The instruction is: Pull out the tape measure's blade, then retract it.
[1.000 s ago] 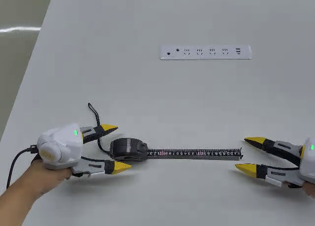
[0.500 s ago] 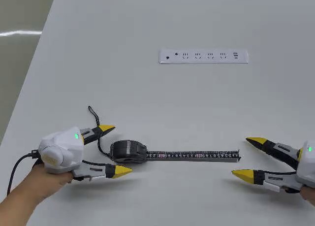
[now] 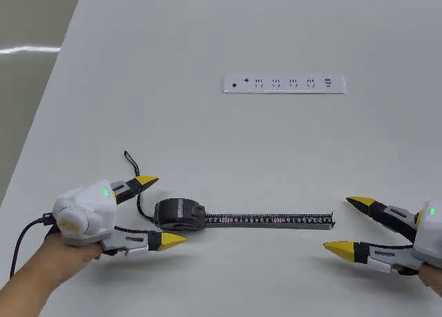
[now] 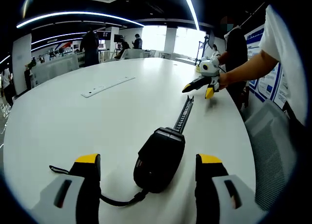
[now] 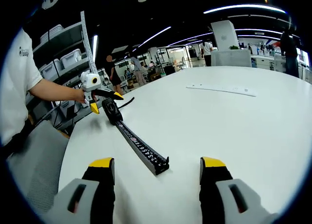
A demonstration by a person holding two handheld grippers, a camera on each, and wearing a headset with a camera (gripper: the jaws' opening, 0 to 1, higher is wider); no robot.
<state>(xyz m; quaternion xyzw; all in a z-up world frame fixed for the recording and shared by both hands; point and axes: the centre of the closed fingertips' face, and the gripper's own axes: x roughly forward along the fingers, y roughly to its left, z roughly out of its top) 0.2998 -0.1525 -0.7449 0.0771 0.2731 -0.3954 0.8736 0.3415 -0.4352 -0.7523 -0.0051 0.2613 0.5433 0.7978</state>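
A black tape measure case lies on the white table, its dark blade drawn out to the right and lying flat. My left gripper stands open around the case's left end, one yellow tip on each side, touching nothing. In the left gripper view the case sits between the jaws and its blade runs away from me. My right gripper is open just right of the blade's end hook, apart from it. The right gripper view shows the blade's end between the jaws.
A white power strip lies flat further back on the table. The case's black wrist strap loops toward the upper left. People stand in the room behind. The table's left edge runs diagonally.
My right gripper has drawn back a little from the blade's end and stays open. The head camera has tilted, so everything sits slightly lower. The tape and left gripper keep their places.
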